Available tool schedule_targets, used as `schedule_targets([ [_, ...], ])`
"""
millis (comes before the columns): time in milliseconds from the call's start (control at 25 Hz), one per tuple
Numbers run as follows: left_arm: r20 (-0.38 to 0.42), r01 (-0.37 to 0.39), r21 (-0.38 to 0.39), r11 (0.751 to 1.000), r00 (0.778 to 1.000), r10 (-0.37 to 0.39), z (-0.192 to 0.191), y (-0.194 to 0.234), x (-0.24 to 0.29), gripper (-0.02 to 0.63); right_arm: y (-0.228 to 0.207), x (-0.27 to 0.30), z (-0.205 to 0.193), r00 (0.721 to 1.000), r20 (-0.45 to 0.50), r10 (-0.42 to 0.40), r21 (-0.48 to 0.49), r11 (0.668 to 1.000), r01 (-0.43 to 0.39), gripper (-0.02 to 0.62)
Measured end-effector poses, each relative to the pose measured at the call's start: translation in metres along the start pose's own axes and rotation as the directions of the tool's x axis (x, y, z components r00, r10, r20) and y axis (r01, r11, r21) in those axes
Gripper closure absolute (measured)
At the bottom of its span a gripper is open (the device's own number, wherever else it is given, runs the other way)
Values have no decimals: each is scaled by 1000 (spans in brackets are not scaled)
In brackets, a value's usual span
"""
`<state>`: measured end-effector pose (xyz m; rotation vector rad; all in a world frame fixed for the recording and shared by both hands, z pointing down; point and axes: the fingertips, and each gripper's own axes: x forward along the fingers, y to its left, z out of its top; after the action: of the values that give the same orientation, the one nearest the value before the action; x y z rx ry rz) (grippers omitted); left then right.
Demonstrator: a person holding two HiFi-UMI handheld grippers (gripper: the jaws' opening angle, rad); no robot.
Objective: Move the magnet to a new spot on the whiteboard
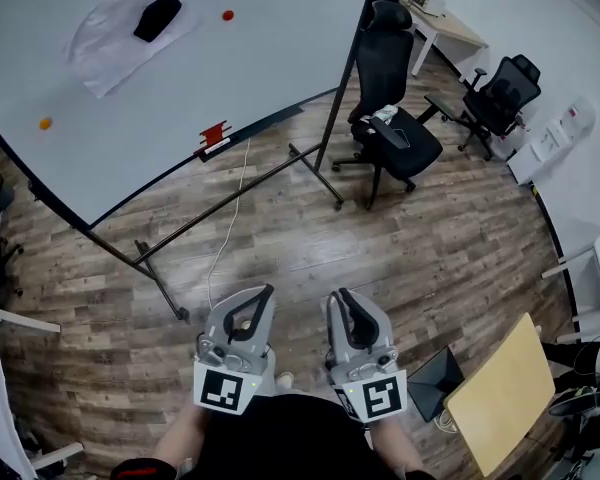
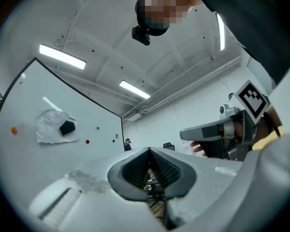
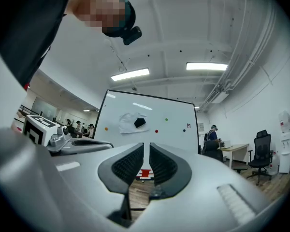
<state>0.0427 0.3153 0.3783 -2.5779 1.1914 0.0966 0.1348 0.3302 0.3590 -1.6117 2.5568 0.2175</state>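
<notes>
Bright, even ceiling strip lights [image 3: 206, 66], faint glare on whiteboard [image 3: 179, 111], fisheye-dark edges.
</notes>
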Motion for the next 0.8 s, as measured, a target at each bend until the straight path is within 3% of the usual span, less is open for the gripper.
schedule_targets([
  [280,-5,-4,-9,1000,1000,4,-20,36,40,604,-31,44,-15,999,-21,-27,3,1000,27,574],
  [480,10,-4,-6,1000,1000,4,-26,61,63,604,-33,79,-18,1000,-15,-6,-54,999,5,551],
  [800,30,12,4,1000,999,-12,-35,100,88,604,-36,127,-25,1000,-21,-12,-50,999,11,557],
])
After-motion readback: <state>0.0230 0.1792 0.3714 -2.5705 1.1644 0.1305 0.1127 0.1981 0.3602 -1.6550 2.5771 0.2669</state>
